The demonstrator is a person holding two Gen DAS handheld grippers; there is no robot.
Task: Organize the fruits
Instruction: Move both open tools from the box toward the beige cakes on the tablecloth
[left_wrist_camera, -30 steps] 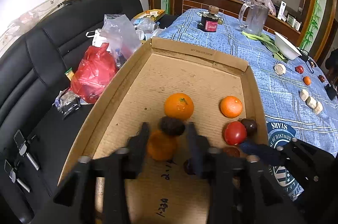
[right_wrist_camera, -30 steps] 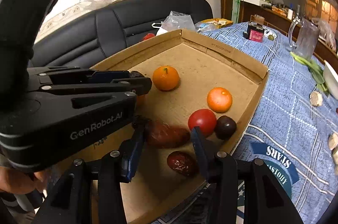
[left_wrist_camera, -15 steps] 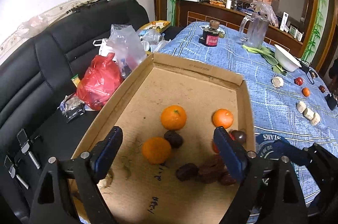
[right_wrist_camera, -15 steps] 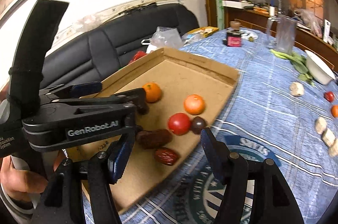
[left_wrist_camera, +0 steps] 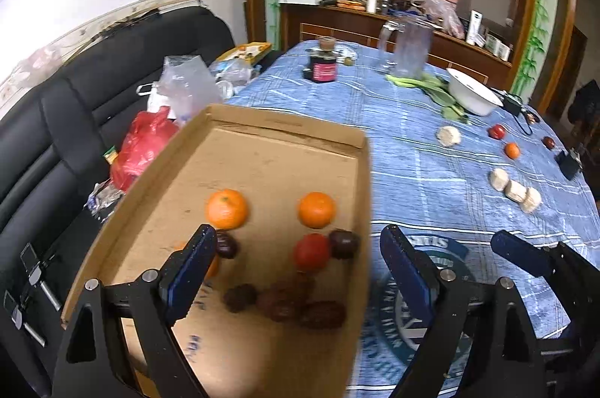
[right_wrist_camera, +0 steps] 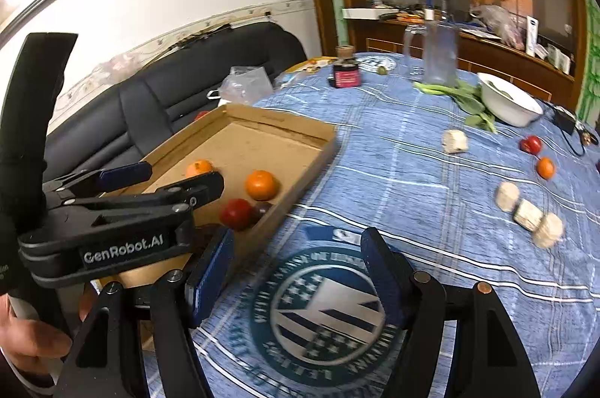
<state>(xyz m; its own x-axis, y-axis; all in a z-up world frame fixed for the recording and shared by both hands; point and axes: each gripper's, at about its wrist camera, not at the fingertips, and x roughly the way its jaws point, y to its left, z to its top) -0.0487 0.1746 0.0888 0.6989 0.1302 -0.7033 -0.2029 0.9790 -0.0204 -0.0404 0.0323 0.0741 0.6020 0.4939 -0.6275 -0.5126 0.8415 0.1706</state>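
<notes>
A shallow cardboard box (left_wrist_camera: 285,128) holds two oranges (left_wrist_camera: 226,209) (left_wrist_camera: 316,209), a tomato (left_wrist_camera: 310,251), a dark plum (left_wrist_camera: 343,243), another dark fruit (left_wrist_camera: 227,245) and three wrinkled dates (left_wrist_camera: 322,314). A third orange is half hidden behind the left finger (left_wrist_camera: 187,270). My left gripper (left_wrist_camera: 296,248) hangs open above the box's near end, holding nothing. My right gripper (right_wrist_camera: 298,240) is over the blue tablecloth just right of the box (right_wrist_camera: 292,126); its jaws are opening with nothing between them. A tomato (right_wrist_camera: 531,144) and an orange (right_wrist_camera: 545,168) lie loose on the table at far right.
A white bowl (left_wrist_camera: 472,94), leafy greens (left_wrist_camera: 431,84), a glass pitcher (left_wrist_camera: 410,49) and a dark jar (left_wrist_camera: 323,68) stand at the table's far side. Pale chunks (left_wrist_camera: 515,189) lie at right. A black sofa with plastic bags (left_wrist_camera: 142,150) borders the left.
The left gripper let go of an orange and the right of a date. Both opened wide, drew back from the box and swung right; the right one now hangs over the tablecloth.
</notes>
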